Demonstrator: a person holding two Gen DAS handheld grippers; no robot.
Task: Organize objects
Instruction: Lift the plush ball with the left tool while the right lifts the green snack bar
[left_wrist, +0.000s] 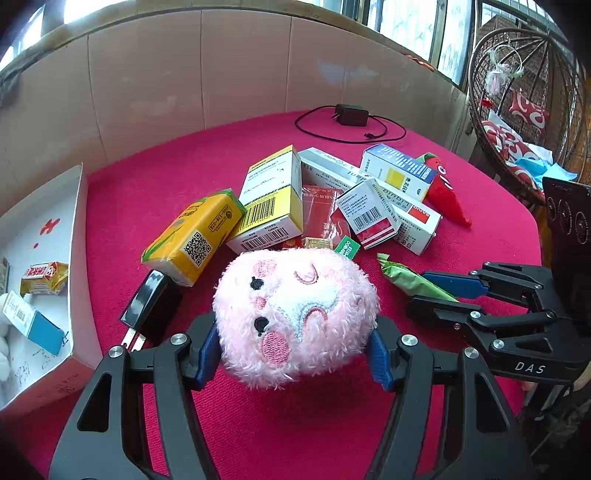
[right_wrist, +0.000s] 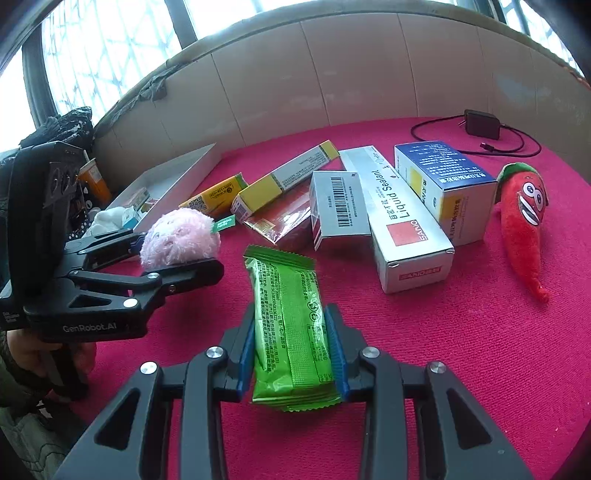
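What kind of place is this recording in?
Likely a home sunroom or enclosed balcony: a wicker hanging chair with red cushions, windows along a low tiled wall, and a table under a red cloth strewn with household boxes.

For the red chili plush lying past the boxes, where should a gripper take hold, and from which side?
Probably the thick upper body of the red chili plush, just below its face, coming from above with the fingers across its width. It lies flat on the red tablecloth, its outer side clear; the blue and white box stands close on the other. The tail tapers too thin to hold firmly.
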